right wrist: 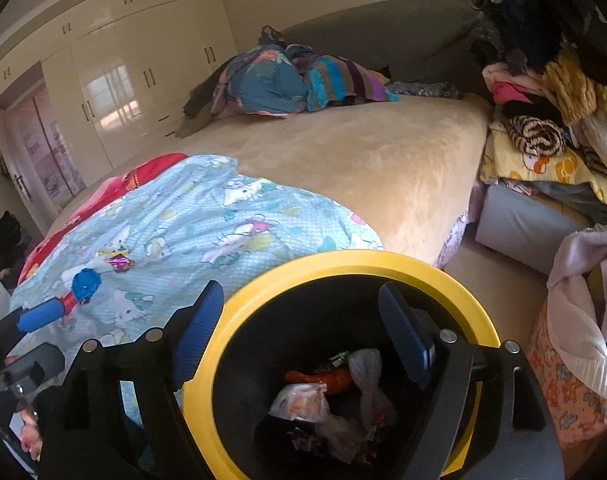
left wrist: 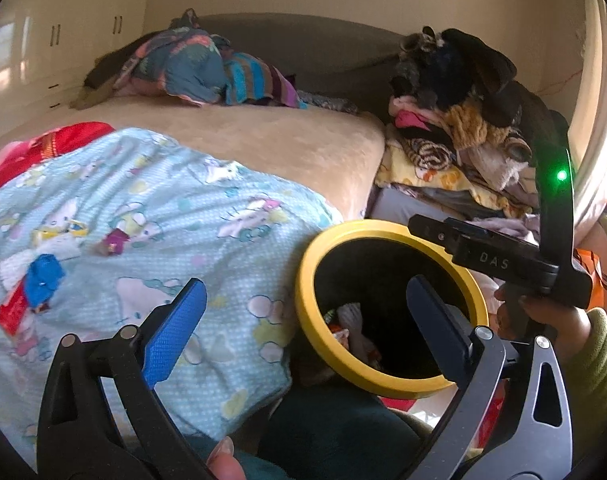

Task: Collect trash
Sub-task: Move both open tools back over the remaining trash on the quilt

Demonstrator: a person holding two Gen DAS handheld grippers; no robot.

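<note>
While the right gripper (right wrist: 299, 336) is hovering with fingers wide and empty over the yellow-rimmed bin (right wrist: 479, 304), the left gripper (left wrist: 303, 320) is spreading wide near the bed (left wrist: 287, 140)

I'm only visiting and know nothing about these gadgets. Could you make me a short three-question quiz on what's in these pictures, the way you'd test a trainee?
1. True or false: the yellow-rimmed bin is empty.
2. Multiple choice: the small purple wrapper lies on A) the floor, B) the light blue cartoon blanket, C) the clothes pile.
3. Fill in: both the left gripper and the right gripper have their jaws ____.

Key:
1. False: wrappers and crumpled tissue lie inside.
2. B.
3. Open, with nothing held between them; the right gripper hangs over the bin's mouth.
</note>
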